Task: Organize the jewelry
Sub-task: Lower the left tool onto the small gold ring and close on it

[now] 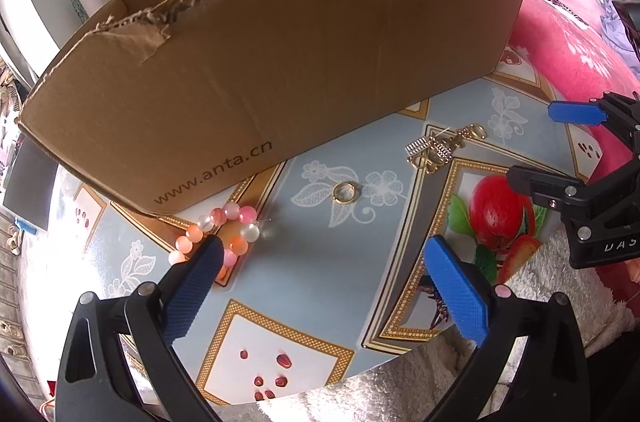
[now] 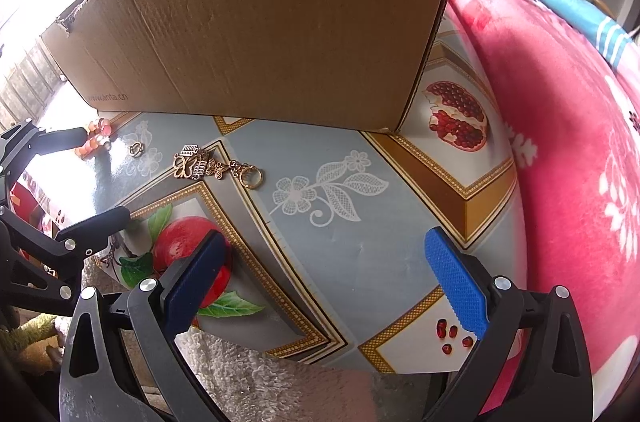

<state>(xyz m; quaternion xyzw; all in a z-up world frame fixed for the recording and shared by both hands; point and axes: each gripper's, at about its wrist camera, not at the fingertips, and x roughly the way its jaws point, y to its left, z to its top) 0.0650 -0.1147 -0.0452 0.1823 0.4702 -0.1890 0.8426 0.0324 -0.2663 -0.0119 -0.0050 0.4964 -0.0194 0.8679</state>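
On the table point(image 1: 352, 262), from left to right, lie the bead bracelet point(image 1: 224, 234) against the foot of the cardboard box point(image 1: 280, 54), the gold ring point(image 1: 346, 192), and the butterfly charm chain point(image 1: 440, 146).

The left gripper point(image 1: 324, 250) stands released, spread wide, its left pad over the bracelet's near beads and nothing pinched. The risk, as I judge it: closing from here could catch only one bead, so the strand slips or rolls, or shove it under the box edge. The small ring could skid on the glossy cloth.

The right gripper point(image 2: 324, 246) is also released and empty, above bare cloth.

The left wrist view shows the bracelet's beads clearly. The right wrist view shows the chain's butterflies and the pomegranate print beside the box, unseen from the left.
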